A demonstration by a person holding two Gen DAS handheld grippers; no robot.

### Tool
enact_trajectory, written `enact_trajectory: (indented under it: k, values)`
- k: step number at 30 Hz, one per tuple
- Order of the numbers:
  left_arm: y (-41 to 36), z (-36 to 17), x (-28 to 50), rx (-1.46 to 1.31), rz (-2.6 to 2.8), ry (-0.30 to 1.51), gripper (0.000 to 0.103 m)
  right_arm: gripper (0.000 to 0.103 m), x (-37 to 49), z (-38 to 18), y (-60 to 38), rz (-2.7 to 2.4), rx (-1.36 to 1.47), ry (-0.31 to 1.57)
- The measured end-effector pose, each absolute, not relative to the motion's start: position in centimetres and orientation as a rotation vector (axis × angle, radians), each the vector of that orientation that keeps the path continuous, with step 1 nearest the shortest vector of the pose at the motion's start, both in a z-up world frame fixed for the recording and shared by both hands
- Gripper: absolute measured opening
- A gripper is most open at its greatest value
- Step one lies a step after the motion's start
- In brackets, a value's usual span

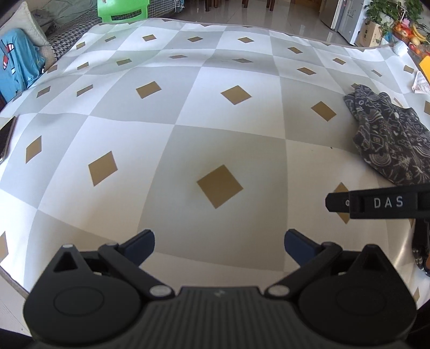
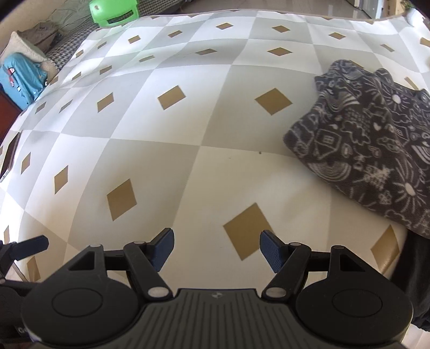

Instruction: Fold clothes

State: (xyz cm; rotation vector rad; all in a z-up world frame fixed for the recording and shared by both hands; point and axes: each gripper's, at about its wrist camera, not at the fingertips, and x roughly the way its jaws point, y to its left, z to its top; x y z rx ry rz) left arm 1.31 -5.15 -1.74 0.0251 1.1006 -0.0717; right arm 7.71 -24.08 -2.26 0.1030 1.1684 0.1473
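1. The dark patterned garment [image 2: 371, 150] lies bunched on the right side of the checkered tablecloth [image 2: 188, 128]; its long axis runs from upper left to lower right, and the frame edge cuts off its right part.
2. The right gripper [image 2: 216, 249] hovers over bare cloth to the garment's left, jaws apart, nothing between them.
3. The left gripper [image 1: 219, 247] is likewise spread wide and empty, well apart from the garment [image 1: 395, 137].
4. Nothing lies between either gripper and the garment.
5. A blue cloth [image 1: 16, 67] and a green plastic stool [image 1: 121, 10] sit beyond the table's far left edge.
6. A dark flat object [image 1: 6, 139] at the left rim is too cropped to identify.
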Motion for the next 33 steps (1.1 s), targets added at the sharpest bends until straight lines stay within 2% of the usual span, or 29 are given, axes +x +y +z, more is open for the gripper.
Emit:
enact_trajectory:
  k: [9, 11, 16, 33]
  values:
    - [1.9, -0.1, 4.0, 0.026, 0.042, 1.058, 0.103, 0.070, 10.5, -5.1, -18.2, 0.217, 0.053, 1.156]
    - [3.1, 0.1, 4.4, 0.000, 0.070, 1.032, 0.103, 0.073, 11.1, -5.7, -17.5, 0.213, 0.054, 1.156]
    - [5.8, -1.0, 5.1, -0.119, 0.132, 1.027, 0.103, 0.074, 12.6, -5.9, -15.5, 0.222, -0.017, 1.100]
    - [5.9, -3.0, 6.7, -0.172, 0.203, 1.060, 0.103, 0.076, 15.7, -7.0, -14.2, 0.245, -0.130, 0.963]
